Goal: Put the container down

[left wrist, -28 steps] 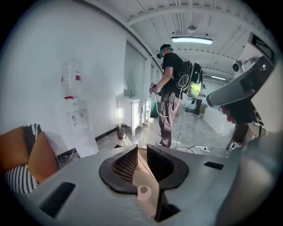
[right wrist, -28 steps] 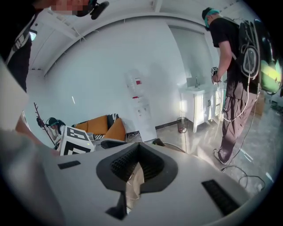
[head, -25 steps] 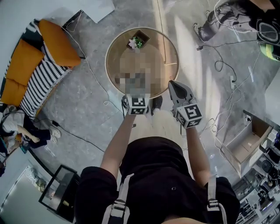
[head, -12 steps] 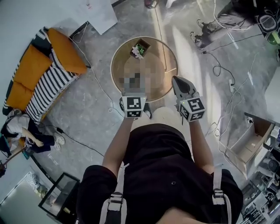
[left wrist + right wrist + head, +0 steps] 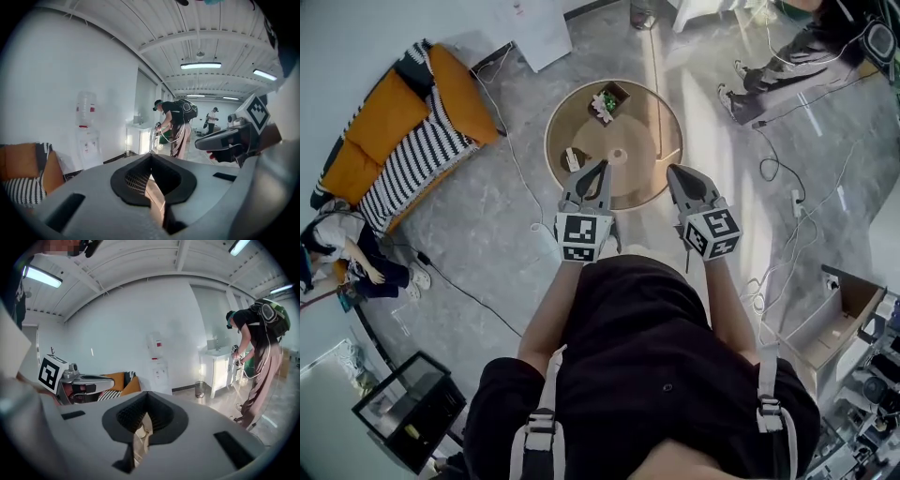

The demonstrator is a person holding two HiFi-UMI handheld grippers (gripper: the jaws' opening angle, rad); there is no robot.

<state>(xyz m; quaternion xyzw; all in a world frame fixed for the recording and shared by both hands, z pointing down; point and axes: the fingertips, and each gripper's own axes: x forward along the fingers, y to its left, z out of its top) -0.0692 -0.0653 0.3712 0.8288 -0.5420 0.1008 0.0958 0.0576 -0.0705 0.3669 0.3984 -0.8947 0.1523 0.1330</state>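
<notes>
Far left of the round counter: orange sofa with a striped blanket over it, on the grey floor

On the counter, left part: the container, small and pale, resting on the wood with nothing touching it. Details too small to tell. At the counter's far side, a dark box of green plants. Near the counter's middle, a small pale round thing, not identifiable

Left gripper: tip over the counter's near edge, just right of the container and apart from it. In the left gripper view its jaws are pressed together with nothing between them; only floor shows through the slit below the tips. A water dispenser stands by the wall beyond

Right gripper: tip over the counter's near right edge, well apart from the container. The right gripper view shows its jaws brought together too, gripping nothing

Right of the counter: loose cables across the floor, then an open cardboard box further right and nearer the person
</notes>
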